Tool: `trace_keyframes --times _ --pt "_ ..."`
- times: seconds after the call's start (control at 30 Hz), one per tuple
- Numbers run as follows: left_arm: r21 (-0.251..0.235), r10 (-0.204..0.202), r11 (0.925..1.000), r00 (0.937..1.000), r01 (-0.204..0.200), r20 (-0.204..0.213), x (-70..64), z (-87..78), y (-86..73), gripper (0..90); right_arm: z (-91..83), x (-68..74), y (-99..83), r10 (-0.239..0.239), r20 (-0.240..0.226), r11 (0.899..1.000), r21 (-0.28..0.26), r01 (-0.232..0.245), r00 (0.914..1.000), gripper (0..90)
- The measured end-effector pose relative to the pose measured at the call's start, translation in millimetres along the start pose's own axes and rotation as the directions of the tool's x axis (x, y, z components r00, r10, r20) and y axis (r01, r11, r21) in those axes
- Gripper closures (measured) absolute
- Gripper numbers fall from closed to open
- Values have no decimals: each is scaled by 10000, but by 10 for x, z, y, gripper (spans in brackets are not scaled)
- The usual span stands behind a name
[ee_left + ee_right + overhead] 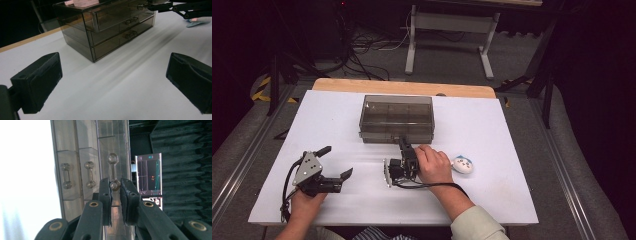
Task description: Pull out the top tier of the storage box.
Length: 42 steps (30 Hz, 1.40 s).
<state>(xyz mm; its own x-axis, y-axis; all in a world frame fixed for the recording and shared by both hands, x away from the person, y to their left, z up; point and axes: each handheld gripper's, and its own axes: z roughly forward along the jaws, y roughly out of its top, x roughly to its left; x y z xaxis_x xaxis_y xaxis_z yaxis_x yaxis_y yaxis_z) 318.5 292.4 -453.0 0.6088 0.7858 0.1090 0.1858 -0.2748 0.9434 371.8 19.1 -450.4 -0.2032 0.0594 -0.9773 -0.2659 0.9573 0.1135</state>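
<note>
Step in hand: opening the top drawer of the smoky plastic drawer box [396,119] at the back middle of the white counter [512,130]. Right claw [115,188] clamped on the drawer handle [113,171]; left claw [335,162] spread apart, idle. Next, probably: straight, level pull toward the person.

- The right tool [115,186] has its jaws nearly shut around one end of a clear handle [113,171].
- That handle sits on a drawer of the clear drawer box [75,150].
- Two more handles [89,175] show on the neighbouring drawers.
- A lit screen [148,173] stands beyond against a dark wall.
</note>
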Motion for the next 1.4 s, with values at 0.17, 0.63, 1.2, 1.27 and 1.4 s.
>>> trace_keyframes --times 0.17,0.63,1.2,1.27,1.4 --pt "22 32 10000 10000 -32 21 2 2 1 15 -27 4 4 116 -86 9999 -31 -116 9999 805" --pt "-9 -5 10000 10000 5 20 0 0 0 14 -133 -173 -34 1216 -905 9876 -885 -1295 9885 698" --pt "15 -5 10000 10000 5 9 0 1 1 14 -155 -579 -333 4335 -4508 8185 -1653 -5502 7803 289" --pt "9 -2 10000 10000 2 6 -1 1 1 14 -142 -632 -384 4627 -5013 7774 -1670 -6065 7312 265" --pt "4 -7 10000 10000 7 8 -1 0 1 14 -127 -677 -438 4897 -5459 7367 -1580 -6575 6798 251"
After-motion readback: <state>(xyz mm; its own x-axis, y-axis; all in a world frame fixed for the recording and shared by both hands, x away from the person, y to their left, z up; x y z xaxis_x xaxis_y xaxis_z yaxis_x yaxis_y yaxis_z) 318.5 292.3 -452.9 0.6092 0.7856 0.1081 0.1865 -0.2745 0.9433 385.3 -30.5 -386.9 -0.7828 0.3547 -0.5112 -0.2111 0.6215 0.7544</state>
